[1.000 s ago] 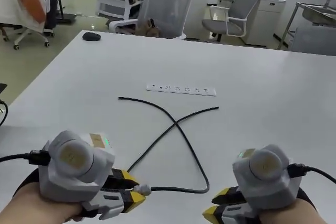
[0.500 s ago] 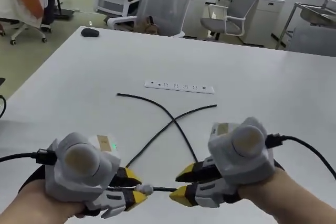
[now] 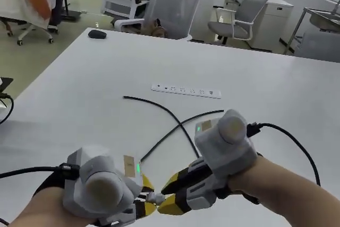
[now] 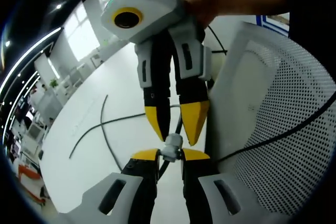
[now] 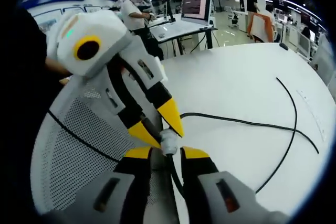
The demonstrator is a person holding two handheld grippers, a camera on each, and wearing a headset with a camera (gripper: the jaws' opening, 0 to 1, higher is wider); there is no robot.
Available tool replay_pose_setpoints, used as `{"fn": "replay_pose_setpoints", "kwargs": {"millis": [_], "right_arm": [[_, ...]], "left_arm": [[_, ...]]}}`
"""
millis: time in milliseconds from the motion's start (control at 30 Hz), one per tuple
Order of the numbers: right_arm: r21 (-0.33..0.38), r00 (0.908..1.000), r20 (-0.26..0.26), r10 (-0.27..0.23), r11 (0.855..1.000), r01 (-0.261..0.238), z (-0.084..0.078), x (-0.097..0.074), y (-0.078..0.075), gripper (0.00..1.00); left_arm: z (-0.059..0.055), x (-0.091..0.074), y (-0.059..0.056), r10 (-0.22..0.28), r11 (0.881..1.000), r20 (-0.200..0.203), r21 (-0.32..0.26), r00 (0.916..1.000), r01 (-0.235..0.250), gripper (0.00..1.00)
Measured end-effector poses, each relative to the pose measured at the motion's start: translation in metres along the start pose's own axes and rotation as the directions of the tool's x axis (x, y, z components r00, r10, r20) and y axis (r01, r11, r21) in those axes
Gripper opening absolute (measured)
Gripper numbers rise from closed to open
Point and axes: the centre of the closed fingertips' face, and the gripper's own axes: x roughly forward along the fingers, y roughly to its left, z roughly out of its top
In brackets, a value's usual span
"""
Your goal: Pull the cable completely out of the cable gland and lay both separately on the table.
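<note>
White table (image 3: 265, 89); mesh office chairs (image 3: 172, 6) behind.

On the white counter (image 3: 276, 110), a black cable (image 3: 180, 125) crossed over itself, a white power strip (image 3: 186, 91) and a dark mouse (image 3: 97, 34) are laid.

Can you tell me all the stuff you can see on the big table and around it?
table: one, white, under everything
cable: one as far as I can tell, black, crossing itself mid-table
cable gland: one, whitish, on the cable between the tips of both tools
power strip: one, white, beyond the cable
computer mouse: one, black, far left corner of the table
office chairs: at least three, grey and white, behind the table
left tool: one, grey with yellow tips, shut on the cable gland
right tool: one, same colours, open around the cable
</note>
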Motion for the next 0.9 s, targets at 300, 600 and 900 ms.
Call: {"fn": "replay_pose_setpoints", "kwargs": {"millis": [300,600,900], "right_arm": [[0.198,0.98,0.184,0.075,0.974,-0.112,0.002,-0.005,0.002,0.13],[0.26,0.9723,0.228,0.05,0.959,-0.11,0.0,-0.008,0.001,0.12],[0.235,0.9711,0.208,0.117,0.958,-0.166,0.0,-0.01,0.011,0.12]], "left_arm": [[0.006,0.001,-0.005,-0.018,0.999,0.018,0.043,0.9997,0.017,0.18],[0.004,0.006,0.002,0.005,0.998,0.015,0.057,0.9999,-0.006,0.21],[0.008,0.01,-0.01,-0.053,0.996,0.037,0.076,0.9979,0.05,0.18]]}}
